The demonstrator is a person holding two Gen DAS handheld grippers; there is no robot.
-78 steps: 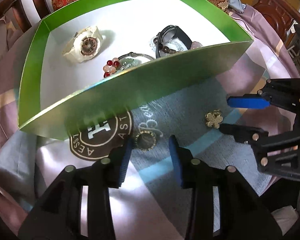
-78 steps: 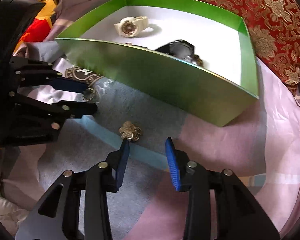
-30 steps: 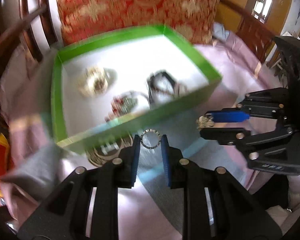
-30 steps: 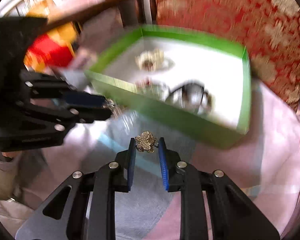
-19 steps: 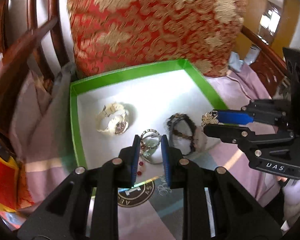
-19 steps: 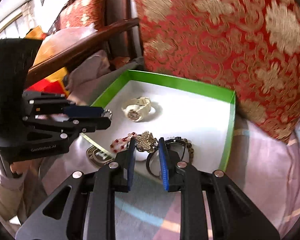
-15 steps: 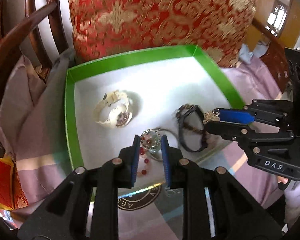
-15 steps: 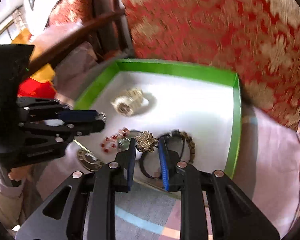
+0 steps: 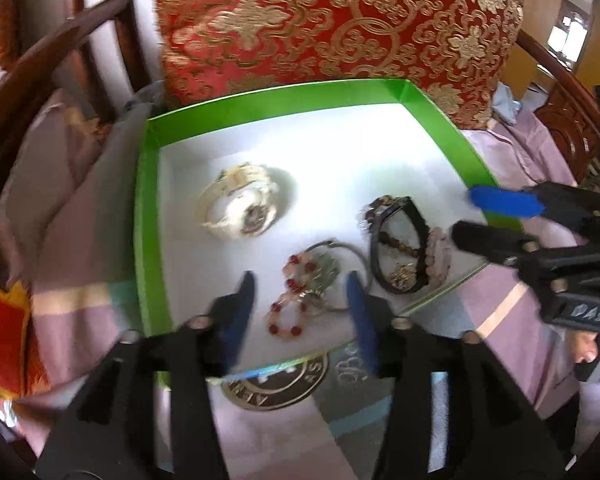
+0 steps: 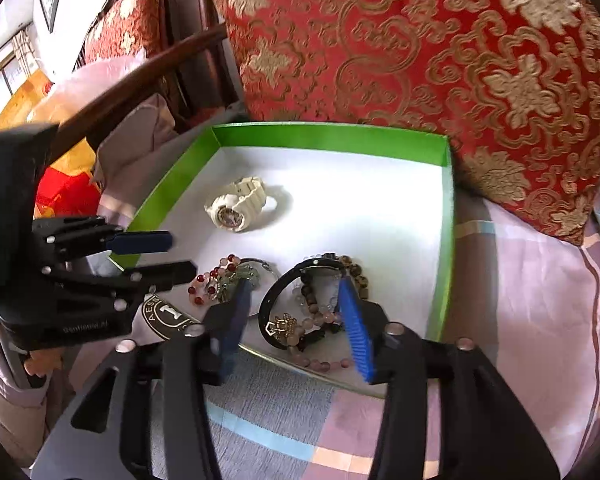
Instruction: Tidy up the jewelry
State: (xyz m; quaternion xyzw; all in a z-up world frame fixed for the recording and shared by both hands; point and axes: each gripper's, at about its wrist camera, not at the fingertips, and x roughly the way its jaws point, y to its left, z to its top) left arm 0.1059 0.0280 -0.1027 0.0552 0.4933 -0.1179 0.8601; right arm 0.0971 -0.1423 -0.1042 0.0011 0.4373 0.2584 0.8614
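Observation:
A green box with a white floor holds a white watch, a red bead bracelet, a black bangle and pink beads. A gold flower brooch lies inside the bangle. My left gripper hangs open over the red beads and holds nothing. My right gripper is open above the bangle, also holding nothing. I cannot pick out the small ring among the beads.
A red and gold cushion leans right behind the box. Dark wooden chair rails stand at the left. The box rests on pink and grey bedding with a round logo at its near edge.
Both grippers were shut half a second ago, the left on a ring, the right on the brooch, above the box. Both have opened, and the brooch now lies inside the black bangle.

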